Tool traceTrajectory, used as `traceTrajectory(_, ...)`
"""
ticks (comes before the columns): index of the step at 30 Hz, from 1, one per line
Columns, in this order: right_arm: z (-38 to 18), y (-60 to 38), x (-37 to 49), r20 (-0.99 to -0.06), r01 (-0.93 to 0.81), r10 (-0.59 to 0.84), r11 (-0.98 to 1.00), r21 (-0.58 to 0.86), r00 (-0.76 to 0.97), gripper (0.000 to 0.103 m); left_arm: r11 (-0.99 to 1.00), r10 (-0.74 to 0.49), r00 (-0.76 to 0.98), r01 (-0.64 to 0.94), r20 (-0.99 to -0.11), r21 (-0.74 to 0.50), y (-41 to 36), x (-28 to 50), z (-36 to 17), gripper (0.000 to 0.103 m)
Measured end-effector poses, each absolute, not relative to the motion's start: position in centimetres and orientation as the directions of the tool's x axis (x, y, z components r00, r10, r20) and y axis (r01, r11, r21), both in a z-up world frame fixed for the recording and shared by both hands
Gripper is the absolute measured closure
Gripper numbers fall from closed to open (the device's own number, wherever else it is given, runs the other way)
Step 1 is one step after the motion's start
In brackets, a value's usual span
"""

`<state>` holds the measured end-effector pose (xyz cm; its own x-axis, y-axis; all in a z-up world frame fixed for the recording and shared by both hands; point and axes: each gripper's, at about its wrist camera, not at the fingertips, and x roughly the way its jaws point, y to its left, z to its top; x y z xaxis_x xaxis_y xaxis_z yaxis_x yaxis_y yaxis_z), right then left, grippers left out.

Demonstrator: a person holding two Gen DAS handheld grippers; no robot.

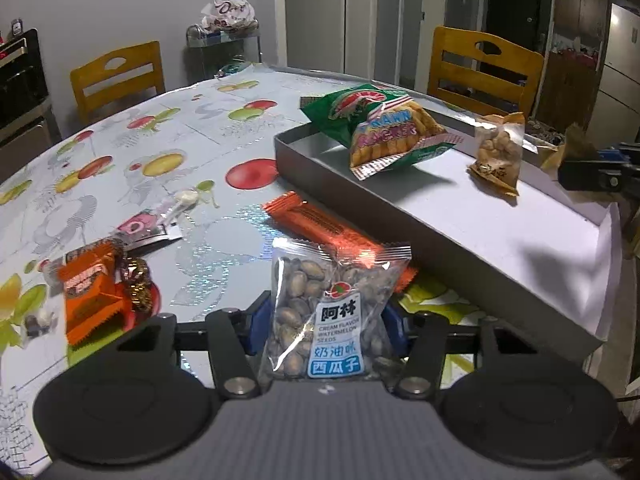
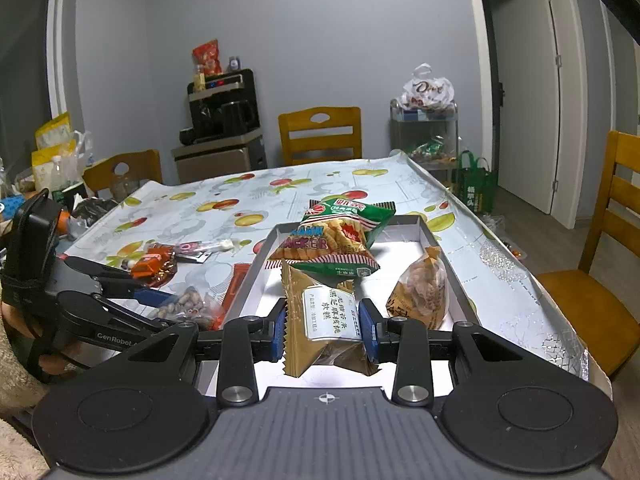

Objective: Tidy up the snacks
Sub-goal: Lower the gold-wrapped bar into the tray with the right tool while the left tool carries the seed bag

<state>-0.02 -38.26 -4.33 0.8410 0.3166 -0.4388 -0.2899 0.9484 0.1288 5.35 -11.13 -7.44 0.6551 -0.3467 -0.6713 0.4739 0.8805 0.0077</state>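
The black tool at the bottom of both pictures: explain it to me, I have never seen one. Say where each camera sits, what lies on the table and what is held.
It is a handheld two-finger gripper. A person carries one in each hand, and a wide-angle camera on each looks along its fingers. The left gripper appears to pinch a watermelon seed packet on the table, beside an orange bar. The right gripper holds a tan packet over the grey tray, where prawn crackers and a bag of nuts lie.
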Motion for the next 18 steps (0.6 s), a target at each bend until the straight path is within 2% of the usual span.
traceTrajectory(10,-4.4,-38.4,0.0,-0.438,-0.273,0.295,0.955,0.113,0.849,0.066,0.867,-0.395,0.706,0.498,-0.588,0.016,-10.4,4.4,-3.5,0.052)
traceTrajectory(18,-5.3,-39.8,0.4,-0.467,-0.219,0.237,0.971,0.092,0.852,0.066,0.779,-0.502,0.662,0.626,-0.556,0.043,-15.6,3.7,-0.9,0.052)
